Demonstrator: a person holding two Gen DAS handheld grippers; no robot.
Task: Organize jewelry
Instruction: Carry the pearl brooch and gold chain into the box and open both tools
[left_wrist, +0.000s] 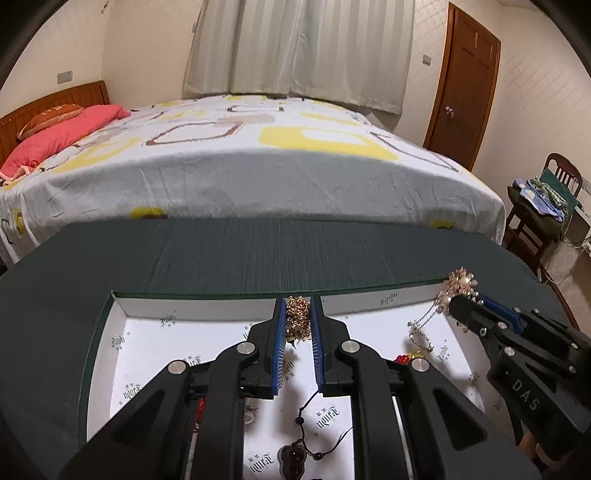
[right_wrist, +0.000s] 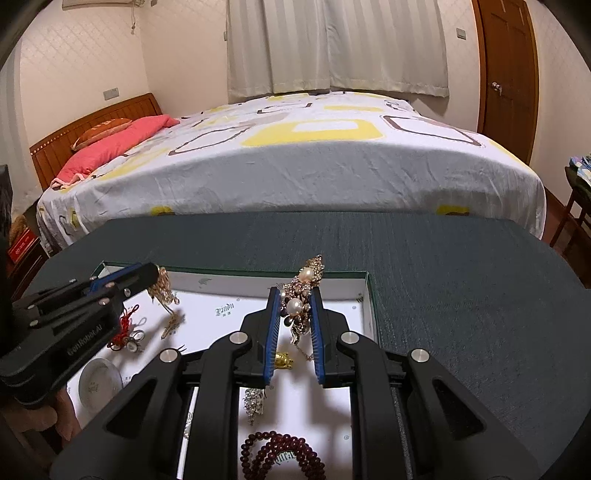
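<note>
A shallow white-lined box (left_wrist: 122, 343) with a dark green rim lies on the dark table (left_wrist: 221, 258). My left gripper (left_wrist: 298, 314) is shut on a gold chain bundle (left_wrist: 297, 321) held above the box; it also shows in the right wrist view (right_wrist: 162, 286). My right gripper (right_wrist: 293, 301) is shut on a pearl and rhinestone piece (right_wrist: 301, 295), lifted over the box's right part; it shows in the left wrist view (left_wrist: 458, 284) with a silver chain (left_wrist: 421, 330) hanging from it. Dark red beads (right_wrist: 280, 454) lie in the box below.
In the box lie a red knot charm (right_wrist: 125, 330), a round silver dish (right_wrist: 99, 382), a small gold figure (right_wrist: 283, 360), a rhinestone piece (right_wrist: 254, 404) and a dark pendant on a cord (left_wrist: 291, 454). A bed (left_wrist: 258, 155) stands beyond the table; a chair (left_wrist: 535, 214) is at right.
</note>
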